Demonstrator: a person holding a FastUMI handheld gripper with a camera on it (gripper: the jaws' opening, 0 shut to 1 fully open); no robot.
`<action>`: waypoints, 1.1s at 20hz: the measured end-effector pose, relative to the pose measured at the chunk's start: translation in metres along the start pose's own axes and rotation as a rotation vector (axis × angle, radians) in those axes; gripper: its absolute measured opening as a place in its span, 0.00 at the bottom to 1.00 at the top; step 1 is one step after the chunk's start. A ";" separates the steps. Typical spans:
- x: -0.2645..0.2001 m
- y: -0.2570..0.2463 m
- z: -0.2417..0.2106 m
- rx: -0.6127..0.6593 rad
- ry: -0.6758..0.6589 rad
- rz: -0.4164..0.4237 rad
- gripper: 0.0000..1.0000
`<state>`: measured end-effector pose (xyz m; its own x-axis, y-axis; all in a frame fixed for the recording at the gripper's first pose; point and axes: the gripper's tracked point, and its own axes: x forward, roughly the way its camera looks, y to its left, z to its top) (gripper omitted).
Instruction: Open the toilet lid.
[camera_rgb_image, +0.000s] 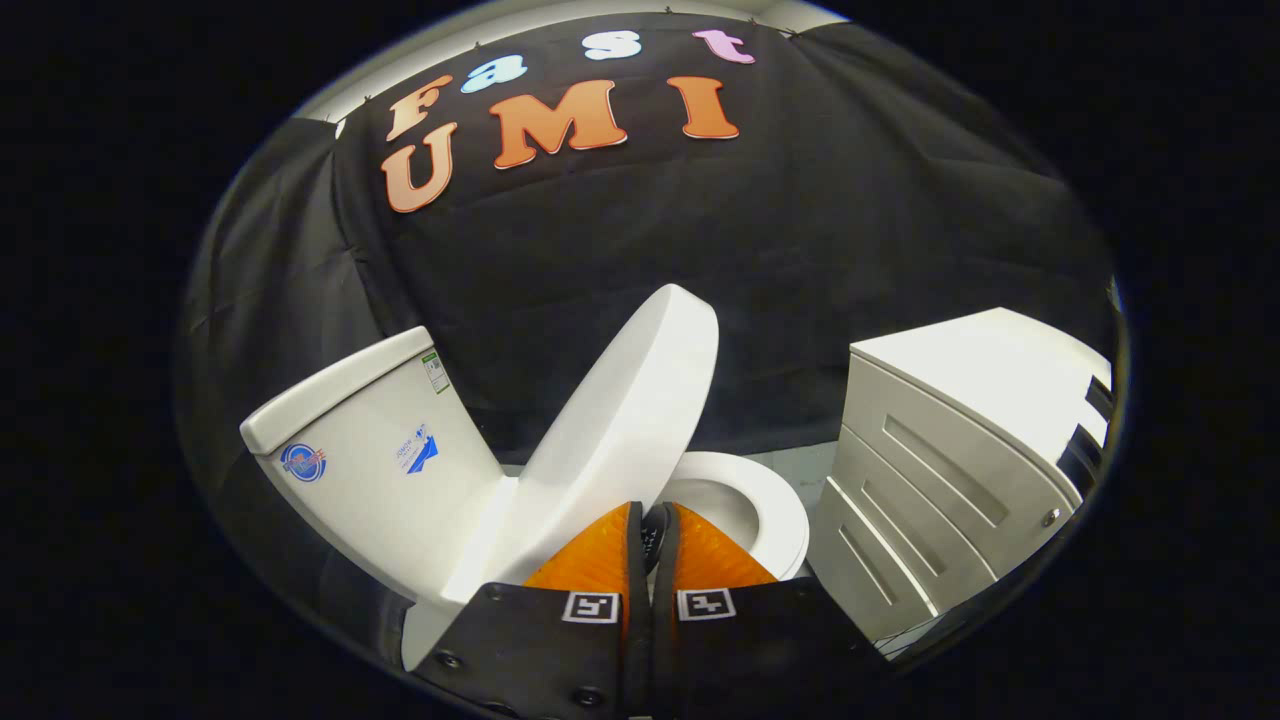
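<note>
White toilet lid (630, 420) raised, just beyond the closed claw (652, 522).

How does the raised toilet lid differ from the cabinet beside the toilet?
The smooth white oval toilet lid stands tilted up off the bowl; the white boxy drawer cabinet sits square on the floor. The lid is thin and rounded, the cabinet deep and panelled. Both are white. The tongs are closed just beside the lid.

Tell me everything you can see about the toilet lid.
The toilet lid is white, smooth and glossy, like plastic, with a rounded oval outline. It stands raised at a slant, hinged near the tank, above the open seat. The claw is shut just beside its lower edge; whether they touch is unclear.
</note>
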<state>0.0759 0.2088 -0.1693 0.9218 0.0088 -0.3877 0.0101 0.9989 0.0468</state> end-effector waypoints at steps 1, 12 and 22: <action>-0.002 0.008 0.005 -0.030 -0.015 0.001 0.08; -0.015 0.092 0.037 -0.243 -0.069 -0.010 0.08; -0.022 0.159 0.050 -0.348 -0.103 -0.021 0.08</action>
<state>0.0769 0.3652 -0.1071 0.9573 0.0011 -0.2891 -0.0866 0.9552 -0.2831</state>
